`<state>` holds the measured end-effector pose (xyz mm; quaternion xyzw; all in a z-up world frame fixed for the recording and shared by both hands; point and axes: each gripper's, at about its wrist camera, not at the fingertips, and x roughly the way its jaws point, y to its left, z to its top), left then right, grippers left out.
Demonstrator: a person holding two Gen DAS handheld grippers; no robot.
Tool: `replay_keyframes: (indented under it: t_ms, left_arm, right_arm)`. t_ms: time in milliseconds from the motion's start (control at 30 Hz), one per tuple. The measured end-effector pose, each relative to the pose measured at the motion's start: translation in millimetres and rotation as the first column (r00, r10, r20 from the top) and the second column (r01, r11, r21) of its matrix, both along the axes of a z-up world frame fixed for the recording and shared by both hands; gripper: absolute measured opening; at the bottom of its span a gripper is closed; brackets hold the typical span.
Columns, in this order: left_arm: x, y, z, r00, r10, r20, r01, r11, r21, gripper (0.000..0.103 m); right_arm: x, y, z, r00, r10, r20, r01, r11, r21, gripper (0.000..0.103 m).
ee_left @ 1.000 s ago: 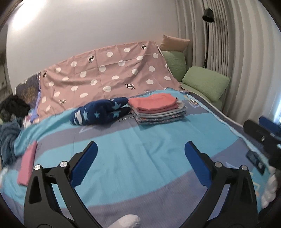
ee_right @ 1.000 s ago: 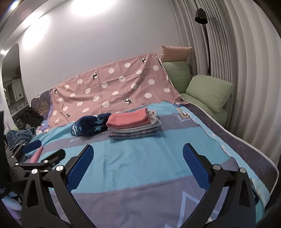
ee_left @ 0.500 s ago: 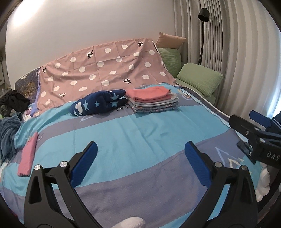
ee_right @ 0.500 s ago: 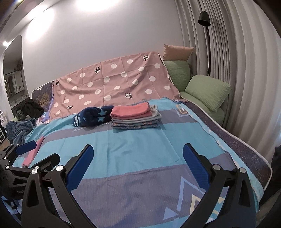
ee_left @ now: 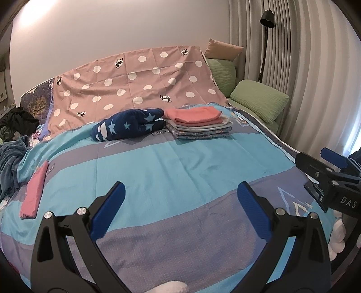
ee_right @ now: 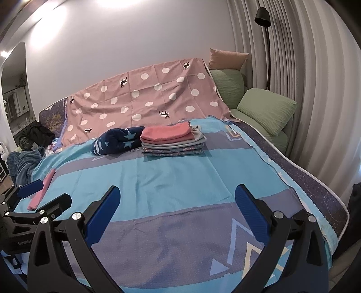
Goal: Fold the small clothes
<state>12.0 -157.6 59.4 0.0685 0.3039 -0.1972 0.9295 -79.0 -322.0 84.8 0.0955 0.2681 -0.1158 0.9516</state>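
A stack of folded small clothes [ee_left: 198,125] with a pink piece on top lies at the far middle of the bed; it also shows in the right wrist view [ee_right: 172,140]. A navy star-print garment [ee_left: 128,127] lies bunched left of it [ee_right: 117,140]. A folded pink piece [ee_left: 33,191] lies alone at the bed's left edge [ee_right: 41,190]. My left gripper [ee_left: 180,207] is open and empty above the near part of the bed. My right gripper [ee_right: 177,206] is open and empty too, to the right of the left one.
The bed has a blue and grey striped cover [ee_left: 180,171]. A pink dotted sheet [ee_left: 135,88] drapes the headboard. Green pillows [ee_left: 259,101] lie at the right by the curtain and a floor lamp [ee_left: 266,20]. Dark clothes [ee_left: 13,126] are heaped at the left.
Both grippers have drawn back from the far stack toward the foot of the bed and stayed open. More of the bed cover now shows.
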Motion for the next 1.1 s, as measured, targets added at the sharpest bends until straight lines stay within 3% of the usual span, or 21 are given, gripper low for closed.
replay_keyframes:
  t_ms: [1100]
  left_arm:
    - [-4.5, -4.4, -7.8, 0.999, -0.032, -0.021, 0.032, 0.999, 0.009, 0.101]
  right_arm:
    - [0.6, 0.8, -11.0, 0.999, 0.002, -0.038, -0.002, 1.000, 0.016, 0.102]
